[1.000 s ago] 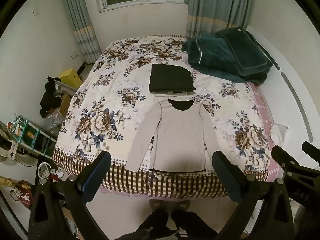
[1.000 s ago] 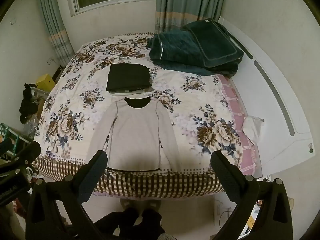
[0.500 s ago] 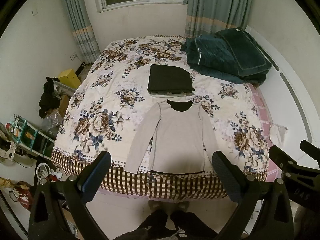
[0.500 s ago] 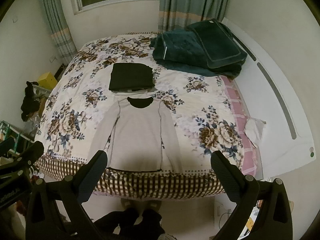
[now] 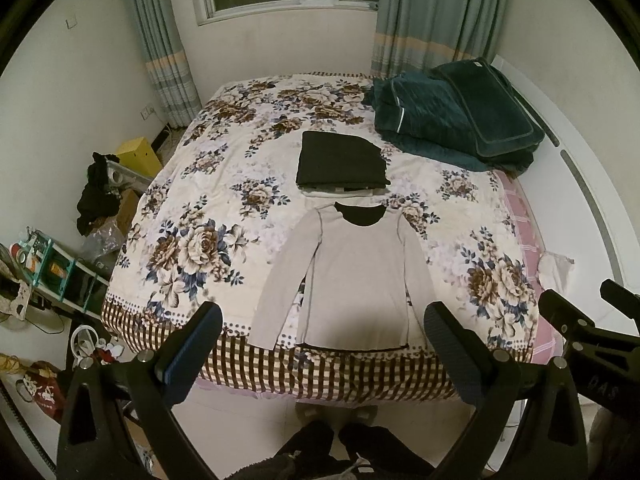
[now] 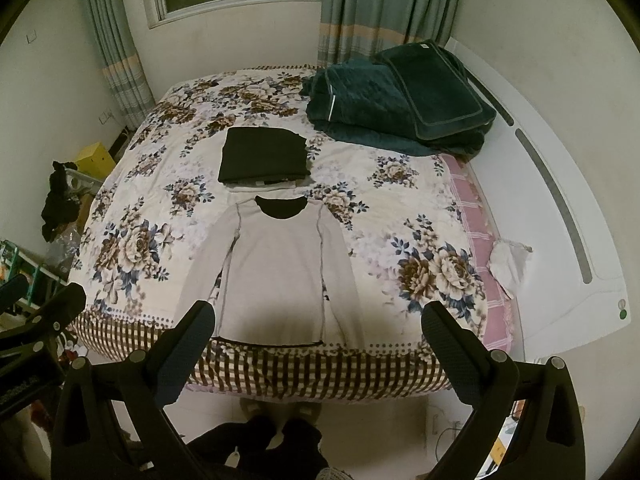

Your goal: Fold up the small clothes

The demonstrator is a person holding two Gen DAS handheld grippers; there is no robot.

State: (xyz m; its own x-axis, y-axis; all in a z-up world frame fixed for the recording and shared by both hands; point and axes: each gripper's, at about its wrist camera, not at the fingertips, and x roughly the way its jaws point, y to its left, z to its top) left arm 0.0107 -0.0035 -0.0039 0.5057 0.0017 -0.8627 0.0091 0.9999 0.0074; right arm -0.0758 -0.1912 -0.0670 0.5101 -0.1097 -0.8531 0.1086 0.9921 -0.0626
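Grey shirt (image 5: 354, 276) flat at bed (image 5: 192, 184) edge

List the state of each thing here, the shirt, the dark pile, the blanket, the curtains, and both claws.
Grey shirt: spread flat, sleeves down, unfolded.
Black garment: folded, stacked on lighter clothes.
Green blanket: folded, bunched at the bed's far corner.
Curtains: drawn aside, window uncovered.
Left claw: open, empty.
Right claw: open, empty.

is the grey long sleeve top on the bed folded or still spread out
Spread out. The grey top lies flat on the floral bedspread, both sleeves angled down beside the body, hem at the bed's near edge. No fold shows.
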